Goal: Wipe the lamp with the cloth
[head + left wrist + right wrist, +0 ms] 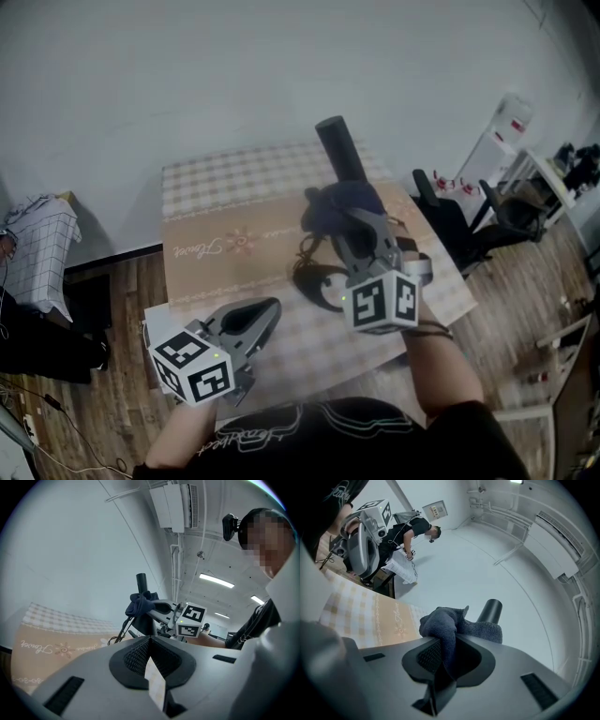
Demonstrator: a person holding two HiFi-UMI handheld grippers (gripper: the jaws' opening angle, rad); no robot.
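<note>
A black lamp stands on the checked tablecloth (216, 183), its round base (317, 283) near the middle and its tube head (341, 148) slanting up and away. My right gripper (345, 221) is shut on a dark blue cloth (349, 200) that lies against the lamp's stem below the head. In the right gripper view the cloth (446, 624) bunches out of the gripper (440, 643), with the lamp head (490, 611) just behind it. My left gripper (267, 309) hovers over the table's front left, shut and holding nothing. The left gripper view looks past that gripper (150, 641) at the lamp (141, 581) and cloth (140, 603).
A black cable (307, 249) coils beside the lamp base. Office chairs (452, 214) and a white unit (497, 141) stand right of the table. A checked bundle (37, 242) sits at the left over wooden floor. A person (417, 529) bends over in the background.
</note>
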